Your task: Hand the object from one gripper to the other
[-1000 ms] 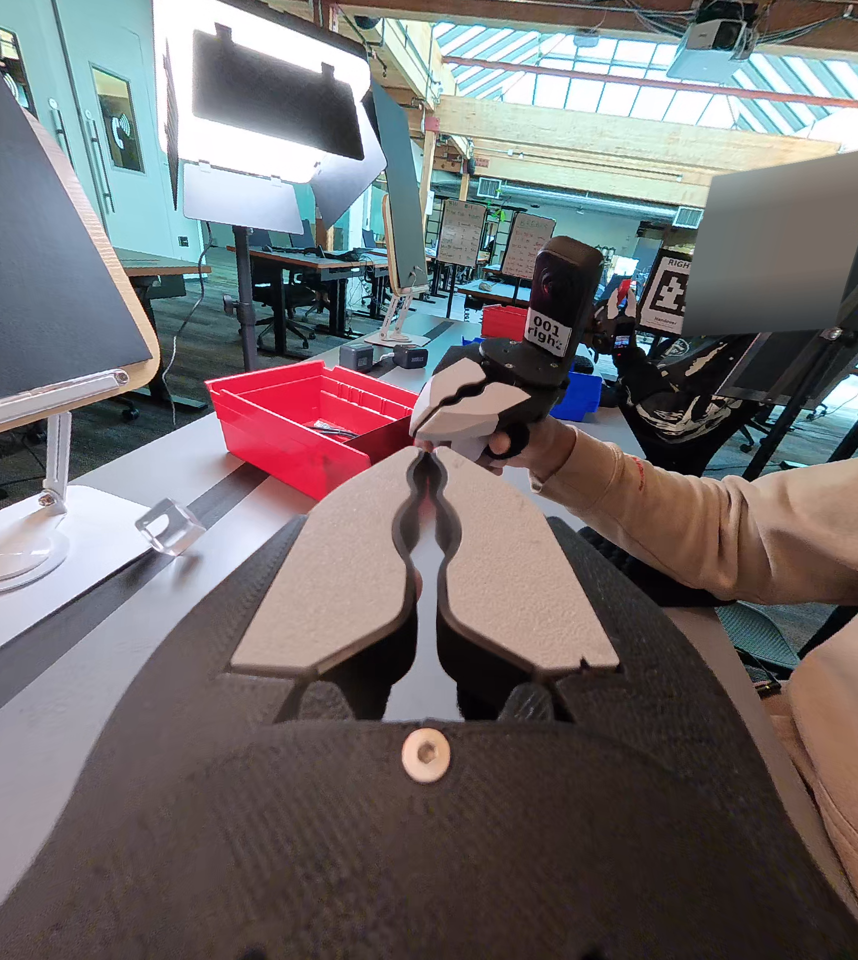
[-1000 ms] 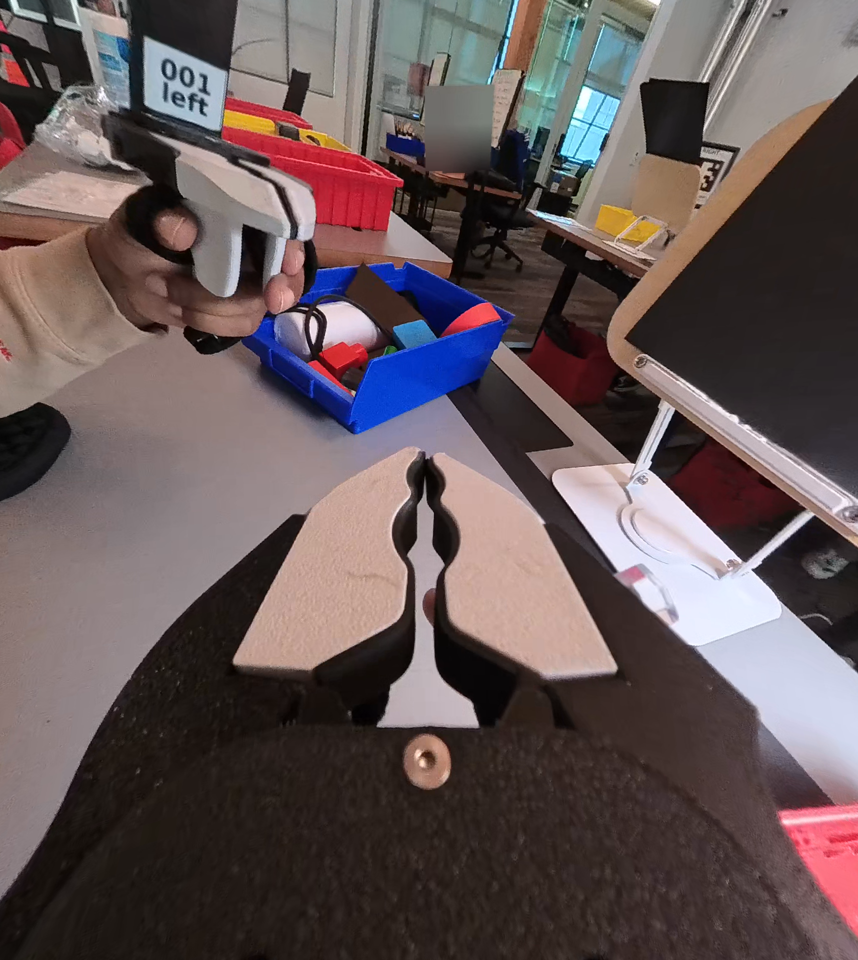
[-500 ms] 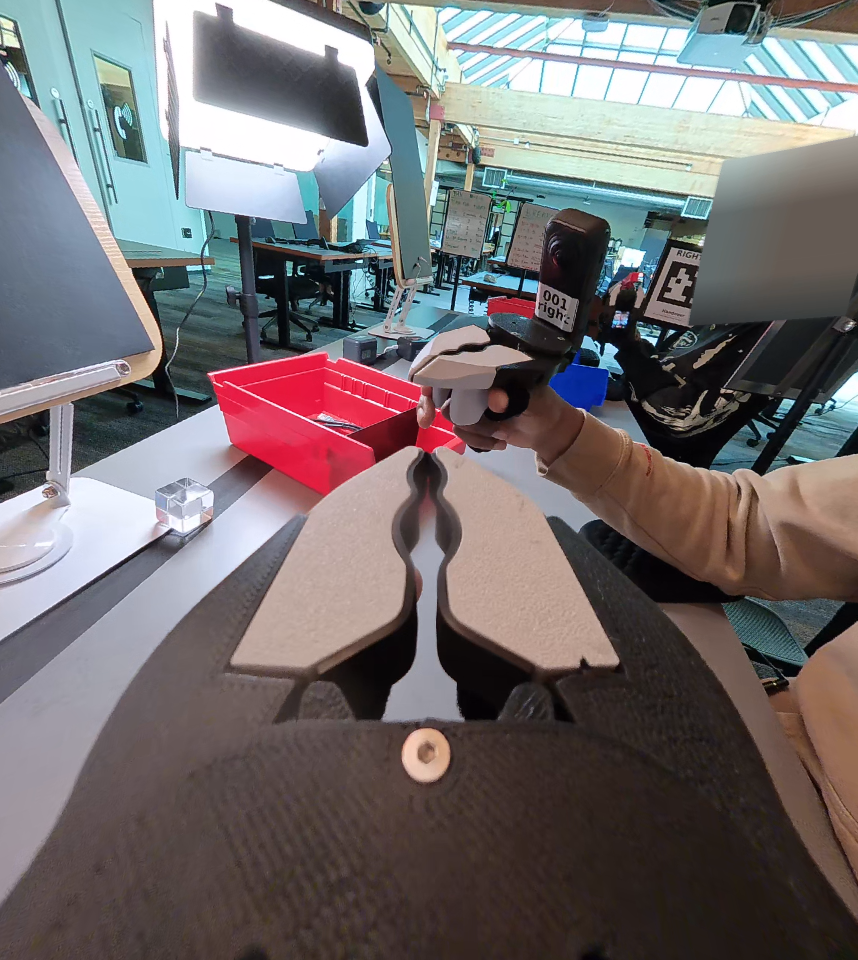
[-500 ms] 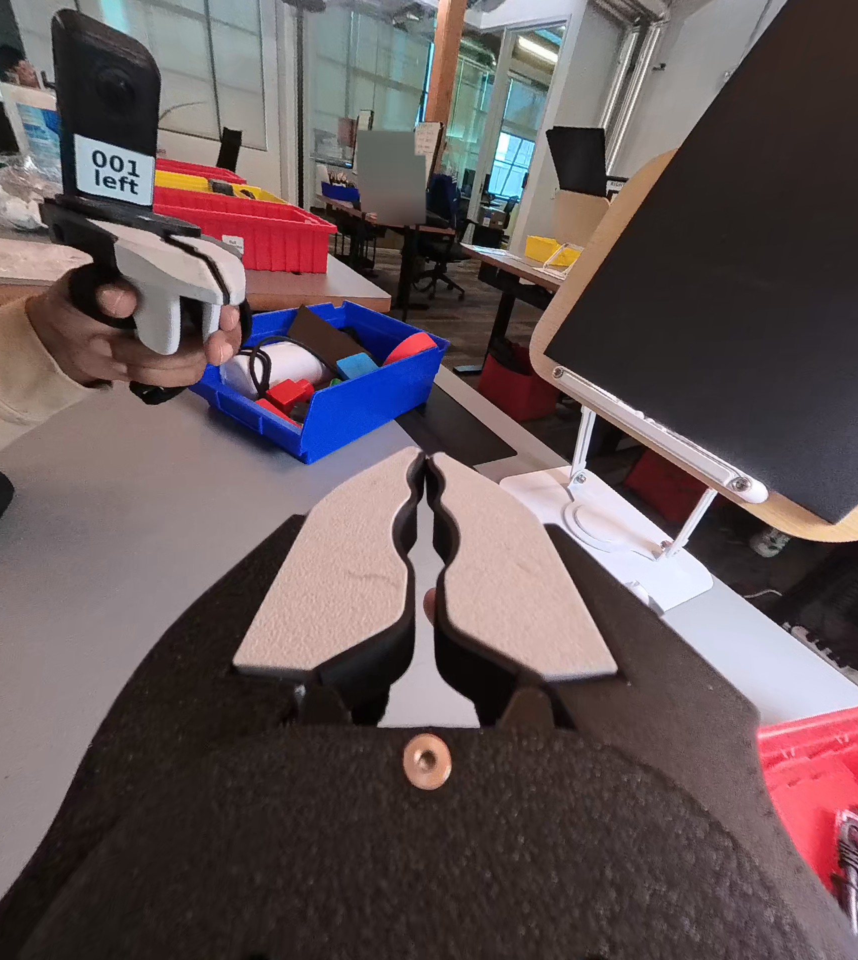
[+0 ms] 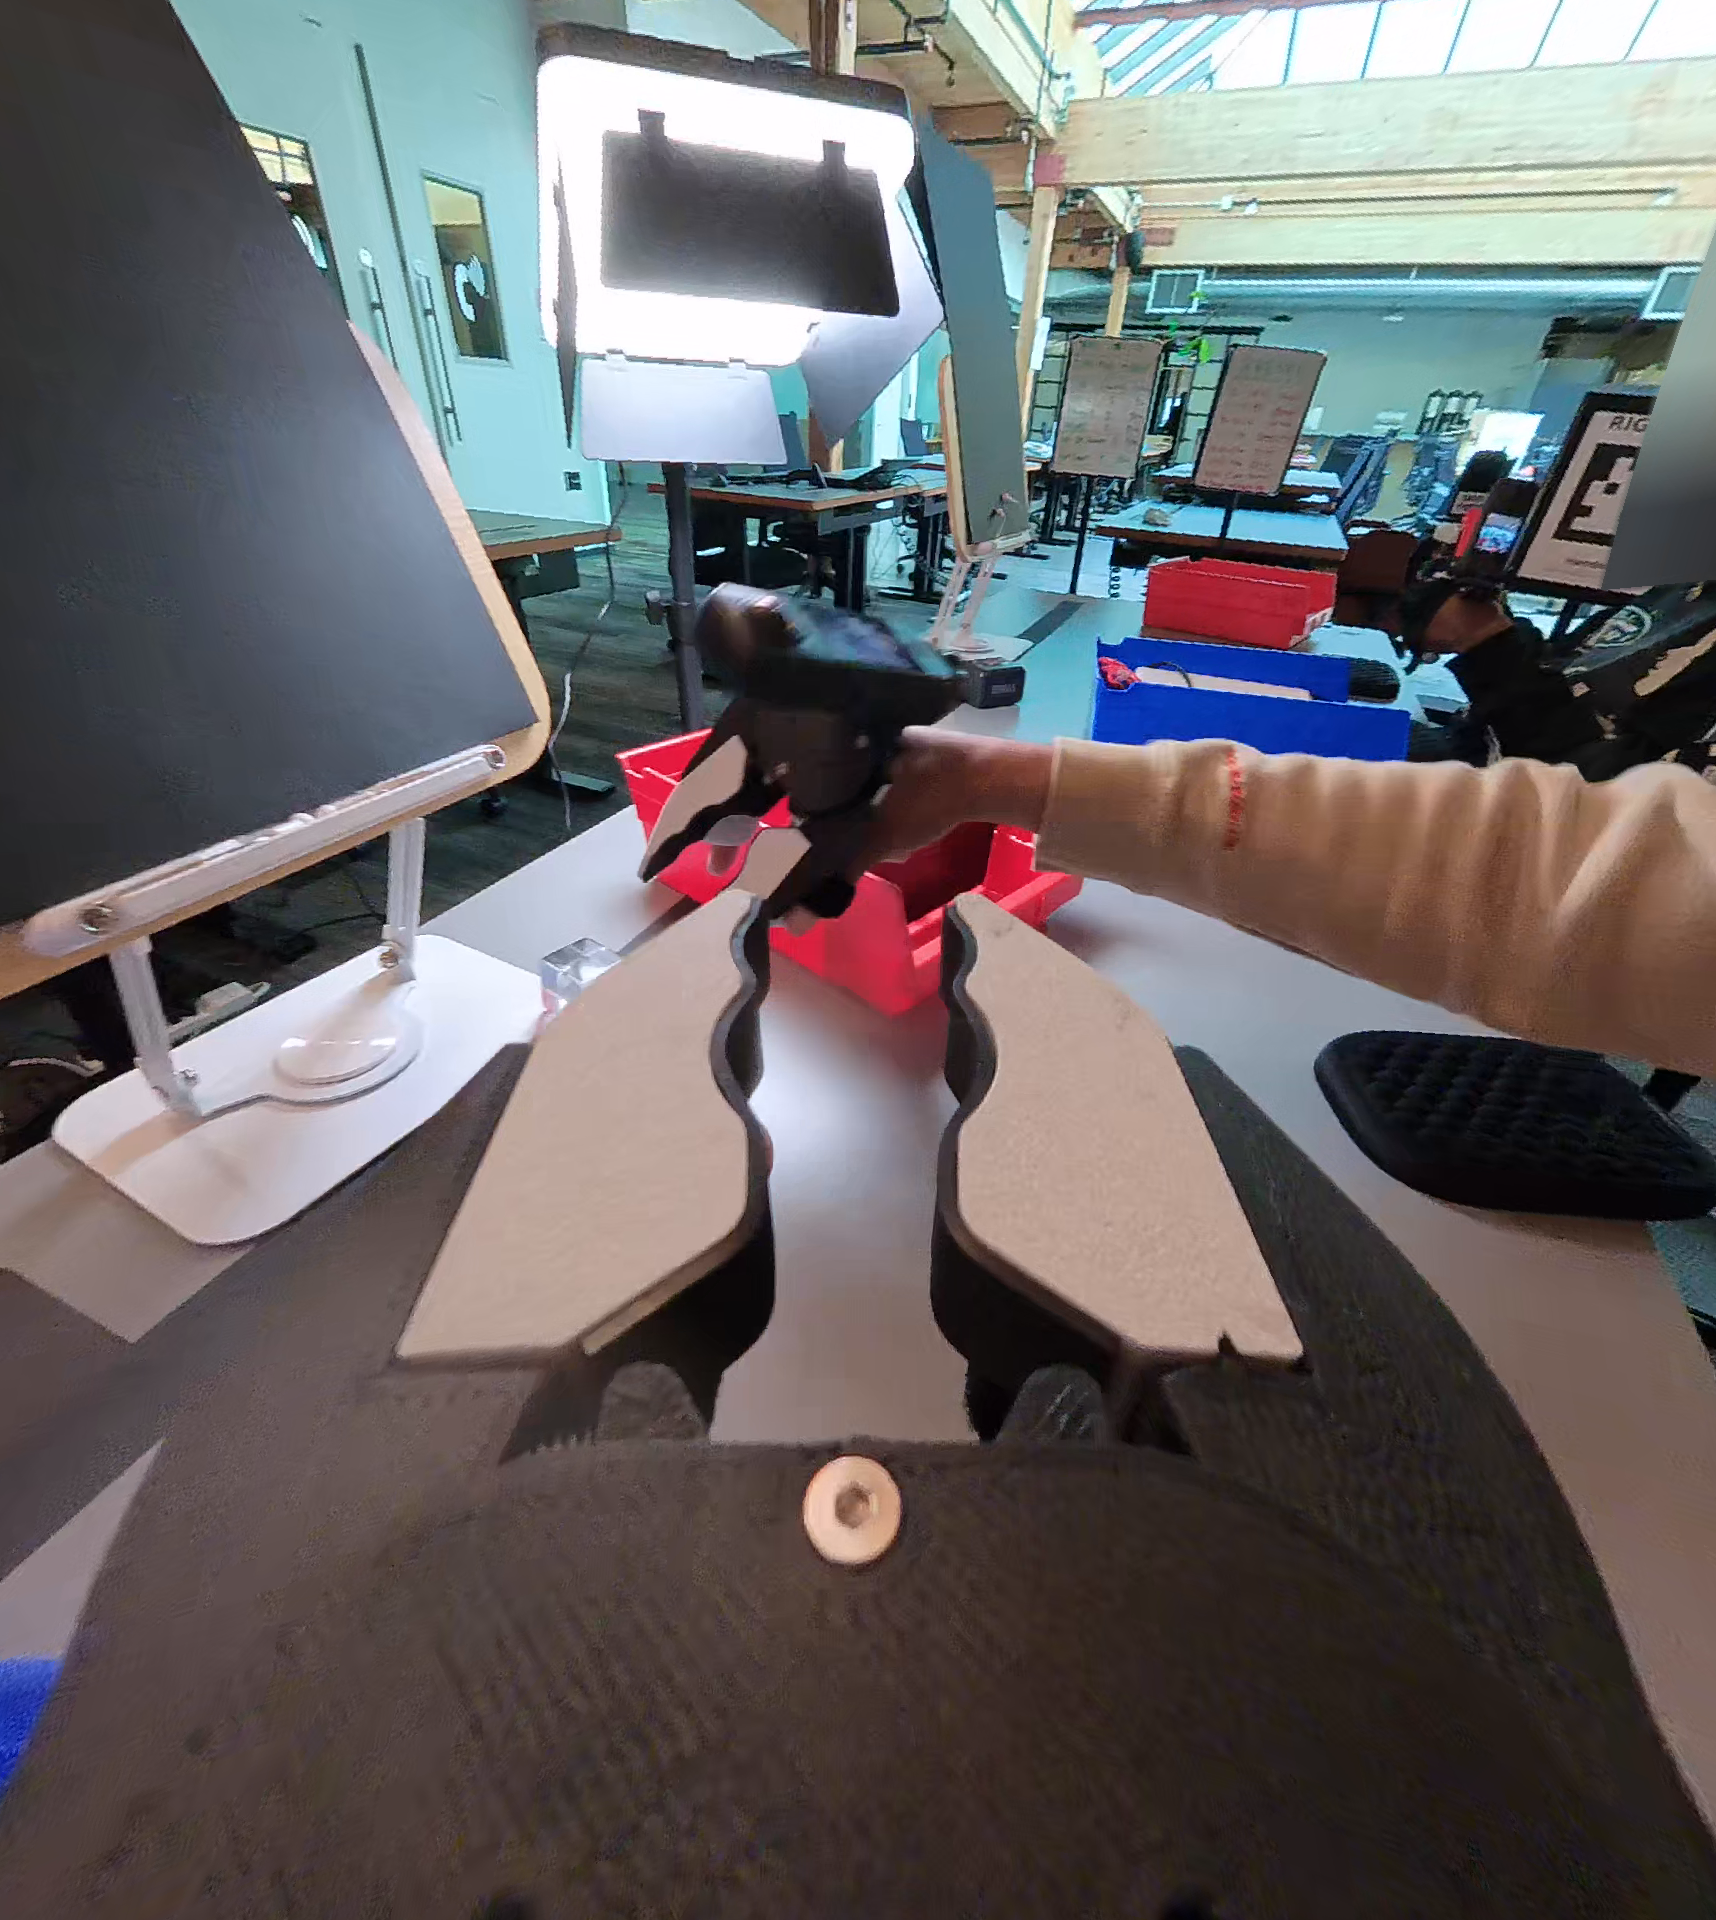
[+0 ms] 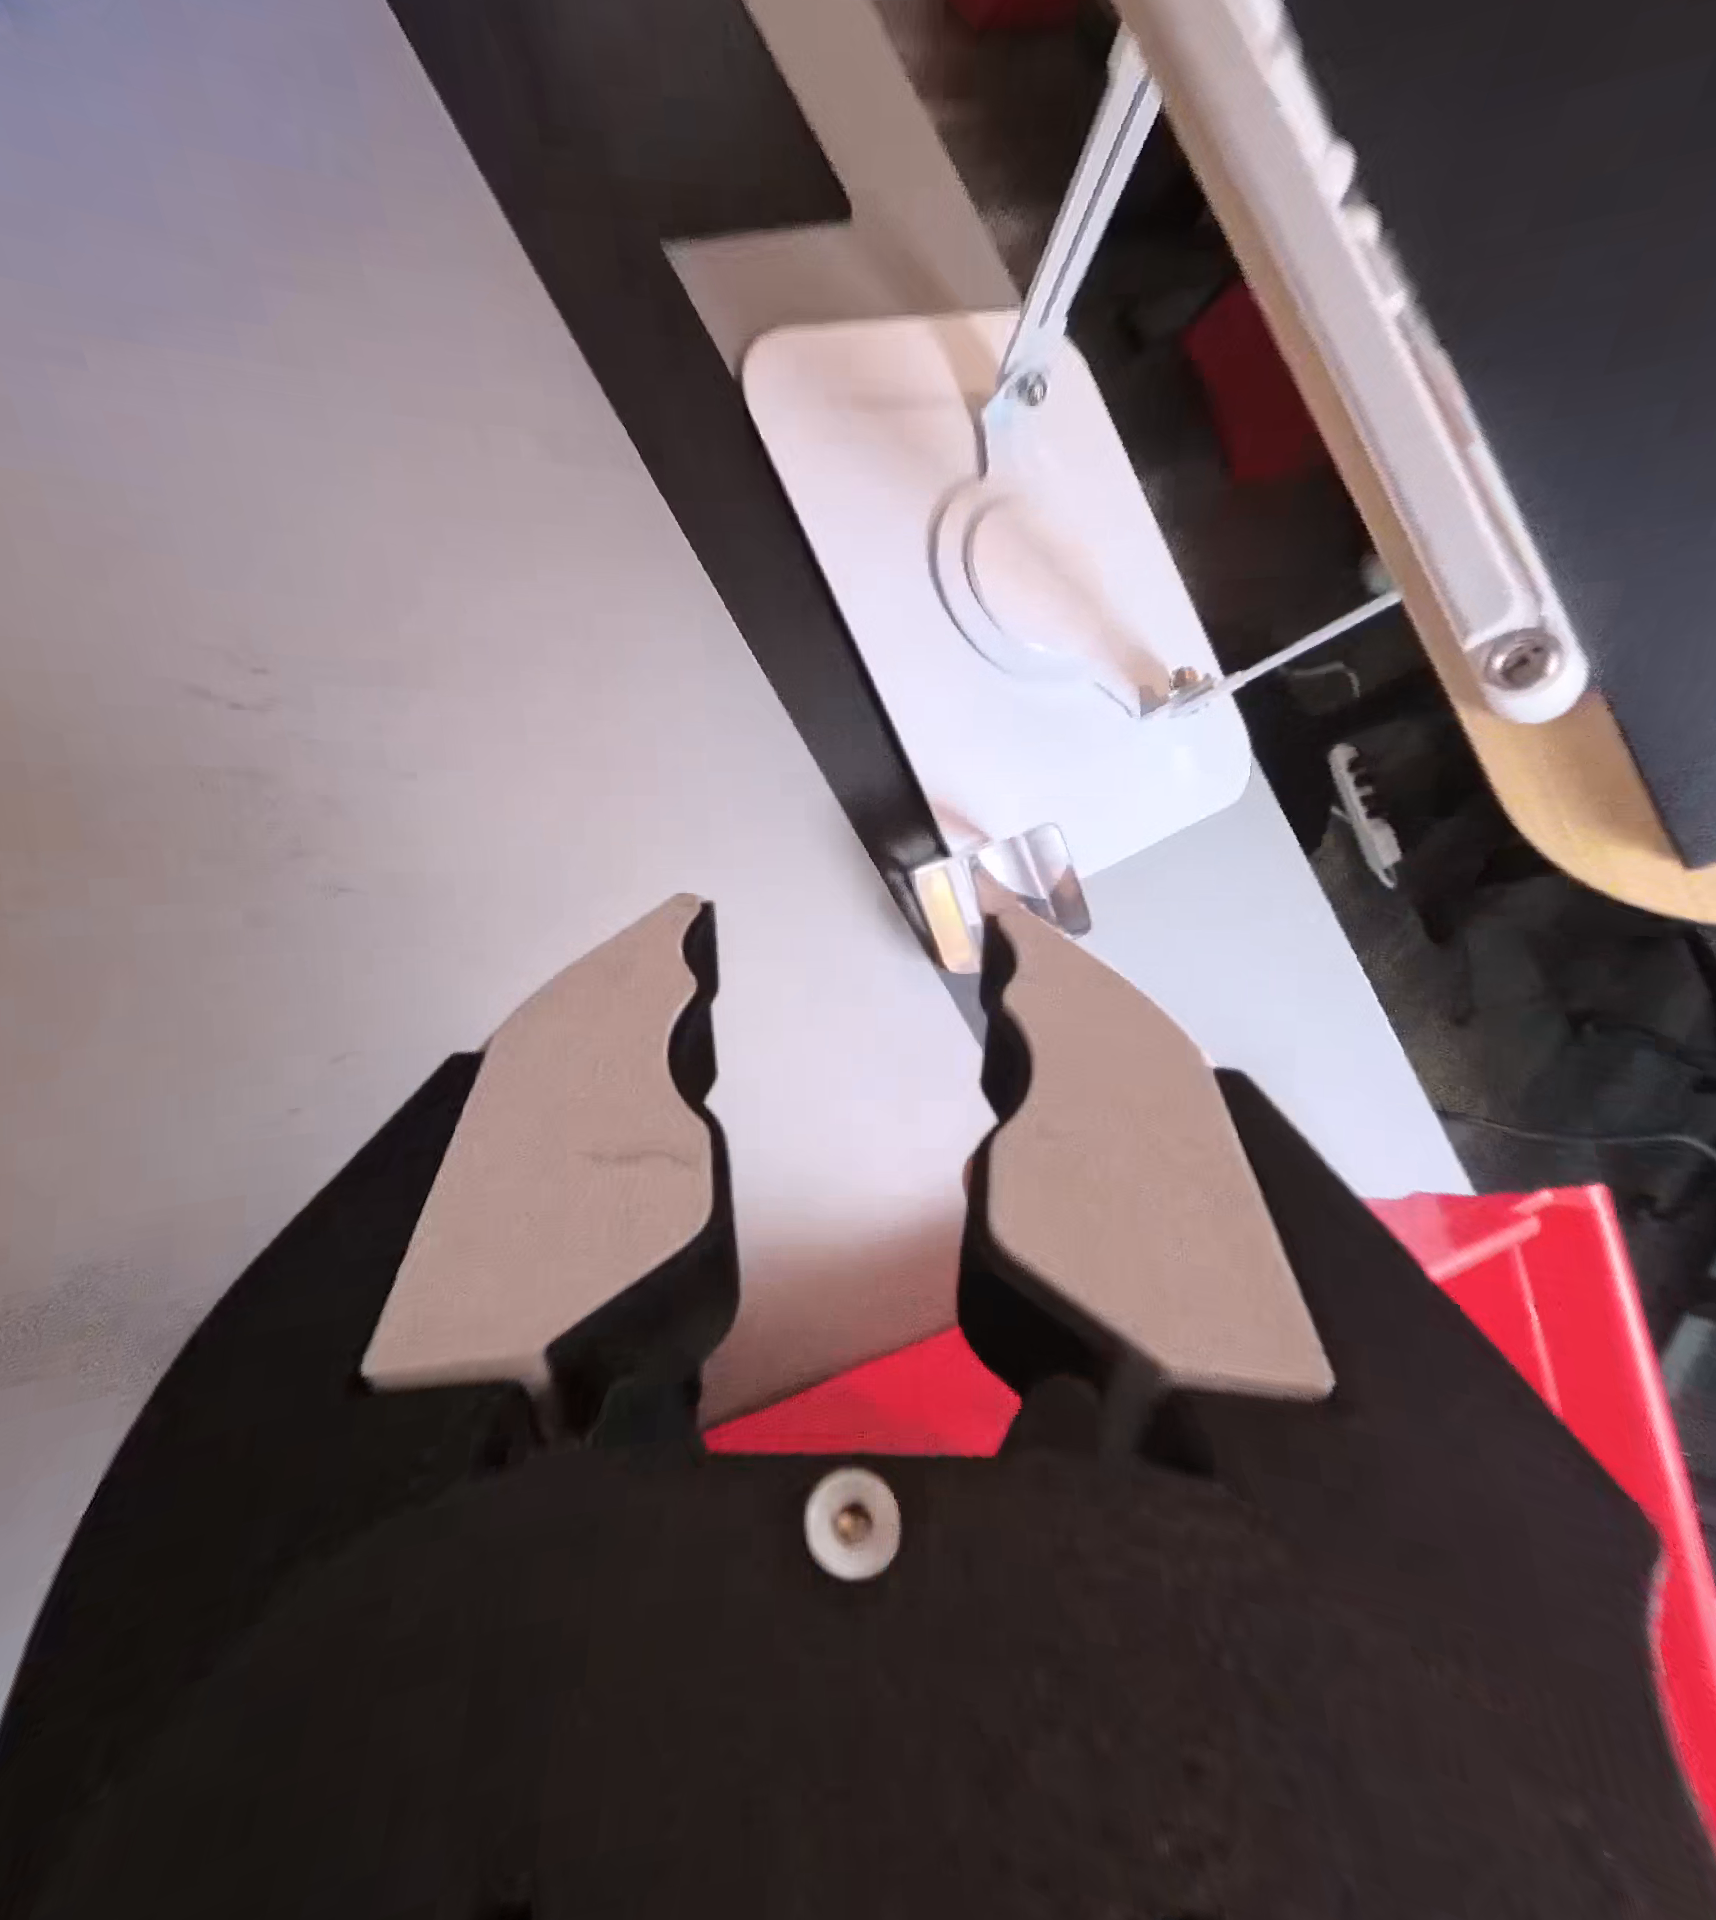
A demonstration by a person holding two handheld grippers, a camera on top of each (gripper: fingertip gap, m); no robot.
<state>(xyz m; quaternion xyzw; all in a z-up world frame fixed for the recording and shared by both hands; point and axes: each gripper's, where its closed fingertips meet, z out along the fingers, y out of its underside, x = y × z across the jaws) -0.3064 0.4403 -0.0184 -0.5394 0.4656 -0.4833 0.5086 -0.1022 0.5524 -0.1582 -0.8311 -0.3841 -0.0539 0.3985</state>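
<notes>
A small clear cube (image 6: 1001, 883) sits on the grey table by the corner of a white stand base; it also shows in the left wrist view (image 5: 579, 968). My right gripper (image 6: 843, 925) is open and tilted down over the table, its right fingertip (image 6: 1001, 940) just short of the cube, which lies ahead and slightly right of the gap. In the left wrist view the right gripper (image 5: 719, 836) hangs open above the table near the red bin. My left gripper (image 5: 849, 920) is open and empty, low over the table.
A red bin (image 5: 895, 935) stands mid-table, its corner under my right gripper (image 6: 1560, 1351). A black board on a white stand (image 5: 293, 1070) is at the left. A blue bin (image 5: 1249, 712) stands farther back. A black mesh pad (image 5: 1508, 1122) lies at right. There is about 25 cm between the tips of the two grippers.
Both grippers have opened. The right gripper swung left and tipped down toward the clear cube. The left gripper turned slightly left.
</notes>
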